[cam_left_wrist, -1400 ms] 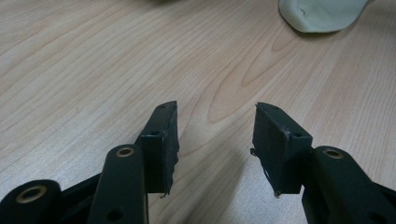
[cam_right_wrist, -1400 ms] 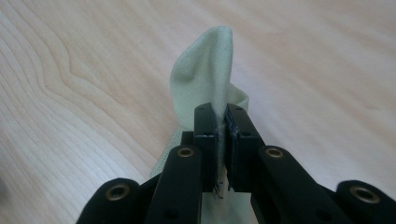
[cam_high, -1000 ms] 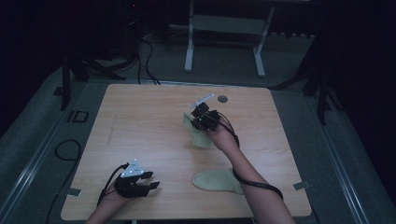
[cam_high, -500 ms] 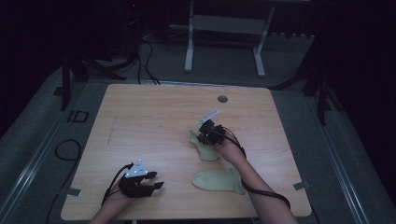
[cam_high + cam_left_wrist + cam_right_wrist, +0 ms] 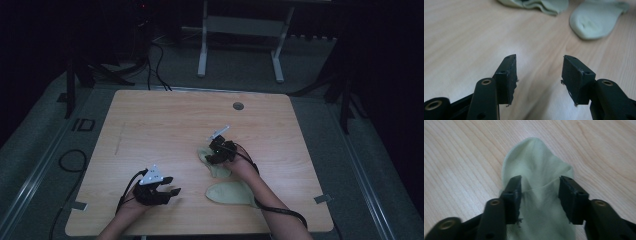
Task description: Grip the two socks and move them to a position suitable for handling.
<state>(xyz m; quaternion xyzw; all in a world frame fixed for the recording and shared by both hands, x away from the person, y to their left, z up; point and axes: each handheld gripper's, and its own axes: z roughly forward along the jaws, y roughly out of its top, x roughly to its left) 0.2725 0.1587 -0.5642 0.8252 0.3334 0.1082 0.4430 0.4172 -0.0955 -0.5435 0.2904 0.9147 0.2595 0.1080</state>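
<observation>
a: what do we see of the surface and the room?

b: we see a pale wooden table (image 5: 150, 125) with a round grommet hole (image 5: 238, 106) near its far edge. it stands on grey floor in a dark room, with a white metal frame (image 5: 240, 35) beyond the table and dark cables (image 5: 160, 55) trailing on the floor at the far left.

a: and where do we find the socks?

b: we find two pale green socks right of centre. one sock (image 5: 214, 164) lies under the right gripper (image 5: 214, 154); the second sock (image 5: 231, 192) lies flat nearer the person, just beside the right forearm. they lie near each other; we cannot tell whether they touch.

a: how do the tongs stand?

b: in the right gripper view the jaws are parted, with a fold of the sock (image 5: 539, 185) between them; we cannot tell whether either pad presses it. the left gripper (image 5: 167, 185) is released, jaws wide apart over bare wood, near the table's front edge.

a: what differs from the earlier frames?

b: we note that the right gripper has come back from near the far edge toward the person, bringing the sock with it and down onto the table. the left gripper has stayed put.
</observation>
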